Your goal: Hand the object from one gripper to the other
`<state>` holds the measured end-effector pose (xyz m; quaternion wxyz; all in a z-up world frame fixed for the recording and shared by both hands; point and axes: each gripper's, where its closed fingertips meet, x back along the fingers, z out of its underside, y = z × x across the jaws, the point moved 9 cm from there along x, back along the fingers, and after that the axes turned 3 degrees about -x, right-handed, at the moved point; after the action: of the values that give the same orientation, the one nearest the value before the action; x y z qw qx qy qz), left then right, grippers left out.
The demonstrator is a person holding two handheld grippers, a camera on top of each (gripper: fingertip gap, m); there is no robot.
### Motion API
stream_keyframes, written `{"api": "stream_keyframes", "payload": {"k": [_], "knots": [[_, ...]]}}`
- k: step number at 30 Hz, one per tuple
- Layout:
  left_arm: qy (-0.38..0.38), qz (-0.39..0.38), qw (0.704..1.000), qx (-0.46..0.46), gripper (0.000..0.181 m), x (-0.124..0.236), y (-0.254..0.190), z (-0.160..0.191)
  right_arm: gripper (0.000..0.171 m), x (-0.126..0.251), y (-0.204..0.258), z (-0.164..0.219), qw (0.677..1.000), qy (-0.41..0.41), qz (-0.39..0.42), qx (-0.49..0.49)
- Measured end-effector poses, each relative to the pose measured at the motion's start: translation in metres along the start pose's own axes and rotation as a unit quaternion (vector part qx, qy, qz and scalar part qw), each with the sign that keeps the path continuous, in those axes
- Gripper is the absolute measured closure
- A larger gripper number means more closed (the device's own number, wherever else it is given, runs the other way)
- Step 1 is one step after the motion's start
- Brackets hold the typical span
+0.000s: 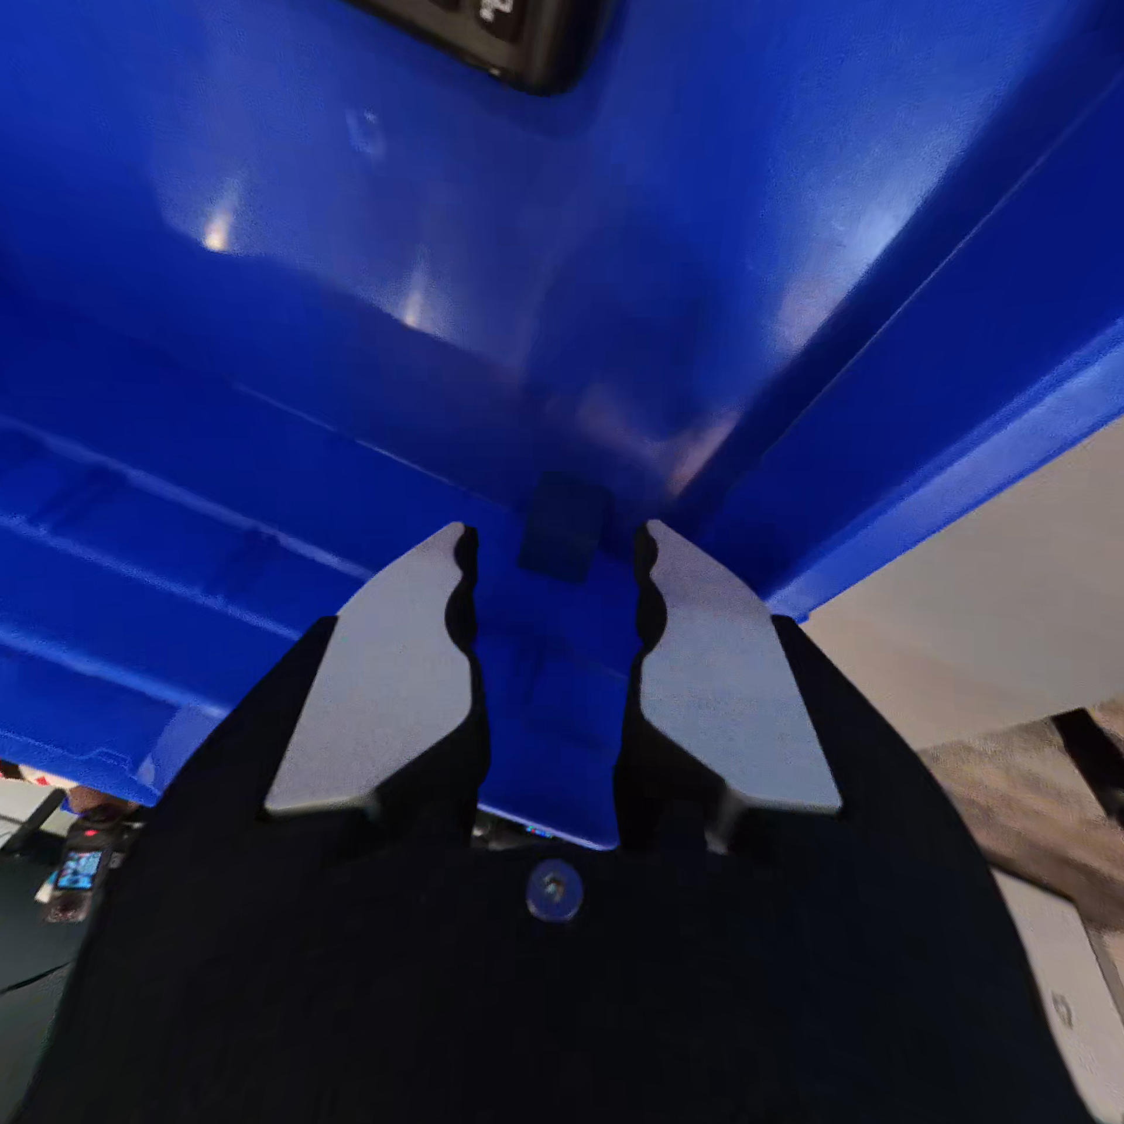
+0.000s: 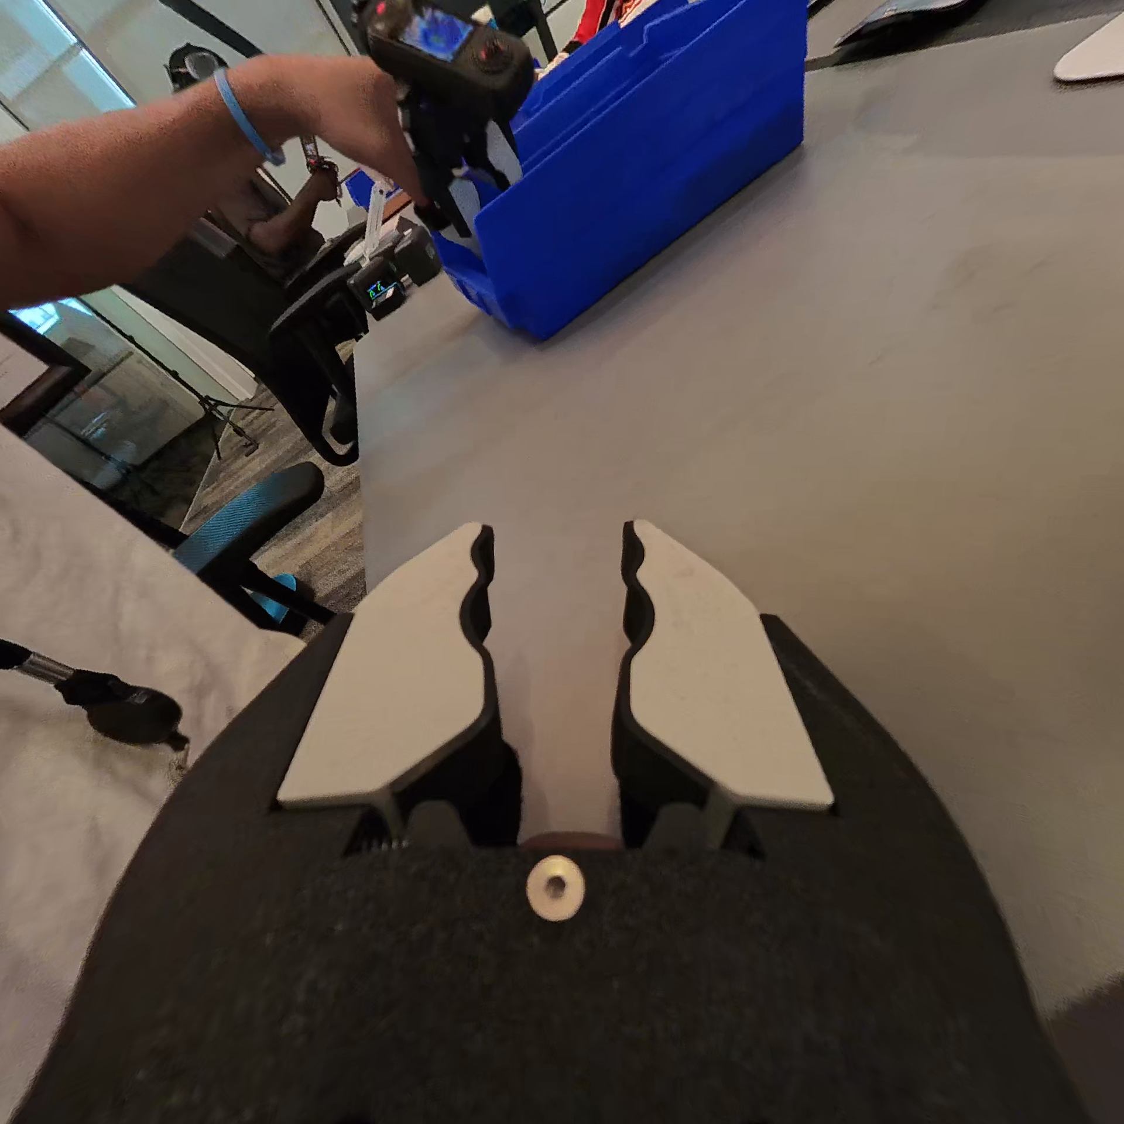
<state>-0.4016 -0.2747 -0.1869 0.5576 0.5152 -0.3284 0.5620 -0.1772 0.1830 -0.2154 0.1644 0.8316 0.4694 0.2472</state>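
Left gripper (image 1: 556,535) parted and empty inside blue bin (image 1: 426,243), dark object (image 1: 517,36) at 12 o'clock, possibly a remote, right gripper (image 2: 556,535) parted, empty above grey table (image 2: 851,426).

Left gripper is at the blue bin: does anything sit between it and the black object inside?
Nothing visible does. The left gripper is open, and only bare inner surface of the blue bin lies between it and the black object, which the view's top edge cuts off.
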Motion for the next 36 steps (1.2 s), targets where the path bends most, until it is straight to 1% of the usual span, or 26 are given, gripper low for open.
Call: {"api": "stream_keyframes", "payload": {"k": [2,5,6,11,13,15,17,22,24,26,28,29,31,33,34,36], "knots": [[0.025,0.022,0.999,-0.017,0.133,-0.007,0.002,-0.005,0.131,0.003,-0.001,0.000,1.000,-0.001,0.003,-0.002],[0.079,0.025,0.996,-0.041,0.131,-0.019,0.005,-0.007,0.131,0.006,-0.001,0.001,1.000,-0.002,0.003,-0.004],[0.087,0.021,0.995,-0.050,0.133,-0.021,0.004,-0.009,0.131,0.007,-0.001,0.001,1.000,-0.002,0.001,-0.005],[0.113,0.024,0.991,-0.062,0.131,-0.030,0.000,-0.016,0.131,0.007,0.001,0.003,1.000,0.009,-0.003,-0.001],[0.126,0.023,0.989,-0.067,0.135,-0.032,-0.001,-0.017,0.131,0.007,0.001,0.005,1.000,0.016,-0.005,0.001],[0.132,0.023,0.989,-0.070,0.139,-0.032,-0.001,-0.018,0.130,0.007,0.001,0.006,1.000,0.022,-0.007,0.003],[0.138,0.028,0.987,-0.074,0.151,-0.033,-0.003,-0.017,0.130,0.007,0.001,0.007,1.000,0.024,-0.011,0.002],[0.132,0.019,0.988,-0.081,0.153,-0.030,-0.005,-0.018,0.130,0.009,-0.001,0.007,1.000,0.022,-0.017,-0.008],[0.114,-0.001,0.990,-0.079,0.153,-0.024,-0.004,-0.019,0.130,0.010,-0.002,0.006,1.000,0.020,-0.014,-0.007],[0.096,-0.036,0.992,-0.074,0.153,-0.012,0.000,-0.019,0.130,0.011,-0.002,0.005,1.000,0.017,-0.013,-0.009],[0.062,-0.087,0.993,-0.052,0.153,0.008,0.009,-0.019,0.130,0.010,-0.003,0.004,1.000,0.015,-0.014,-0.011],[0.030,-0.107,0.993,-0.033,0.153,0.021,0.013,-0.020,0.130,0.009,-0.003,0.004,1.000,0.013,-0.017,-0.012],[-0.068,-0.152,0.986,0.019,0.153,0.051,0.018,-0.026,0.131,0.006,-0.005,0.001,1.000,0.009,-0.026,-0.014],[-0.183,-0.196,0.962,0.044,0.153,0.084,0.013,-0.036,0.133,-0.001,-0.008,-0.005,0.999,0.008,-0.045,-0.016],[-0.240,-0.212,0.946,0.048,0.153,0.099,0.006,-0.043,0.133,-0.005,-0.011,-0.009,0.998,0.003,-0.058,-0.022],[-0.353,-0.220,0.909,0.037,0.154,0.122,-0.016,-0.063,0.132,-0.015,-0.018,-0.018,0.995,-0.006,-0.087,-0.049]]}}
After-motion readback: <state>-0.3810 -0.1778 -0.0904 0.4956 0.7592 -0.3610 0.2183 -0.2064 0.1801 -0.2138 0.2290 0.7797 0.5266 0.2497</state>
